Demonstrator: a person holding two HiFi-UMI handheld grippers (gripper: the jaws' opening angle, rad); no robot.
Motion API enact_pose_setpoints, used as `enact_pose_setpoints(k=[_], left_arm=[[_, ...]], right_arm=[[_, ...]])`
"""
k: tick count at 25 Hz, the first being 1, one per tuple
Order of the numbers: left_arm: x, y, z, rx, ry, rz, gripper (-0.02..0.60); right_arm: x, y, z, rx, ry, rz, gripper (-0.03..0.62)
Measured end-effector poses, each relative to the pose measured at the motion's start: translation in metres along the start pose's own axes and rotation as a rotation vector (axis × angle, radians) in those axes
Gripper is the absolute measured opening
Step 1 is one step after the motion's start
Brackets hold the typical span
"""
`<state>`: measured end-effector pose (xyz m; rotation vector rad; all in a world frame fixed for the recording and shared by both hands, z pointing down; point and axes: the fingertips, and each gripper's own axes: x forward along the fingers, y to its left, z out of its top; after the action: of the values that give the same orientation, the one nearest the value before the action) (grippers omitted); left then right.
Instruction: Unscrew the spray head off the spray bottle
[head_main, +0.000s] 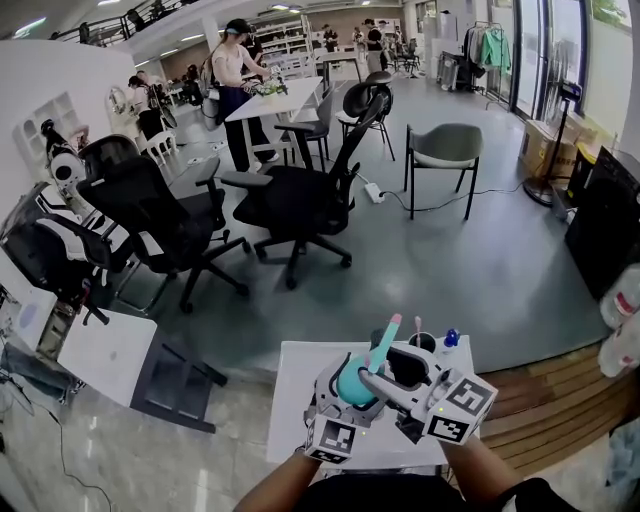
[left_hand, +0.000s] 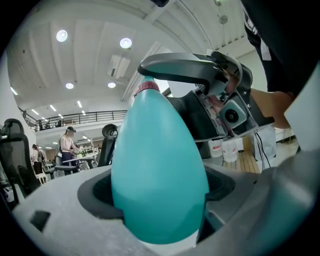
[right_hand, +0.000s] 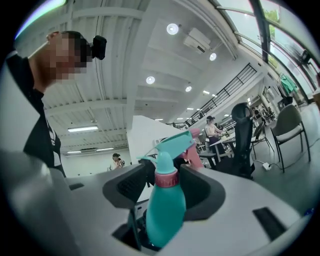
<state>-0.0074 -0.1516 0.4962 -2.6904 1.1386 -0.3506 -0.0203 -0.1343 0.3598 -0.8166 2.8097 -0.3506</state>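
Over table, left tool clamps smooth teal bottle; right tool gapes round neck.

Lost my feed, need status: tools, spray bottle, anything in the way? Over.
Left tool shut on spray bottle body. Right tool open around pink collar. Spray head still on. Nothing in the way.

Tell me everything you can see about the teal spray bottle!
The spray bottle is smooth teal plastic, egg-shaped, narrowing to a pink collar under a teal spray head with a pink tip. The head is still on. The bottle is held up, tilted: the left gripper clamps its fat body, and the right gripper, jaws open, straddles the collar.
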Motion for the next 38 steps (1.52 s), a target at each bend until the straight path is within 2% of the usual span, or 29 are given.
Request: enact_pose_setpoints(k=[2, 5, 10, 21, 25, 30, 34, 36, 38], left_arm=[[0.0, -0.003, -0.001, 0.028, 0.003, 0.004, 0.454], [-0.001, -0.004, 0.007, 0.056, -0.006, 0.003, 0.454], [-0.004, -0.009, 0.025, 0.074, -0.022, -0.057, 0.453], [-0.012, -0.023, 0.041, 0.036, -0.048, -0.181, 0.453], [-0.019, -0.035, 0.058, 0.015, -0.09, -0.308, 0.453], [-0.033, -0.055, 0.063, 0.021, -0.102, -0.462, 0.453], [-0.043, -0.068, 0.072, 0.005, -0.119, -0.562, 0.453], [-0.045, -0.072, 0.078, -0.013, -0.136, -0.585, 0.453], [-0.041, -0.068, 0.075, -0.007, -0.126, -0.554, 0.453]], right_arm=[[0.0, 0.0, 0.002, -0.012, -0.007, -0.017, 0.211], [-0.002, 0.001, 0.01, -0.041, -0.025, -0.03, 0.169], [-0.008, 0.005, 0.019, -0.095, -0.049, -0.031, 0.153], [-0.017, 0.016, 0.031, -0.133, -0.053, 0.064, 0.15], [-0.021, 0.029, 0.034, -0.158, -0.051, 0.169, 0.15], [-0.03, 0.053, 0.032, -0.216, -0.011, 0.365, 0.153], [-0.038, 0.073, 0.03, -0.2, 0.036, 0.521, 0.155], [-0.041, 0.079, 0.03, -0.189, 0.056, 0.568, 0.157], [-0.039, 0.077, 0.03, -0.206, 0.056, 0.553, 0.159]])
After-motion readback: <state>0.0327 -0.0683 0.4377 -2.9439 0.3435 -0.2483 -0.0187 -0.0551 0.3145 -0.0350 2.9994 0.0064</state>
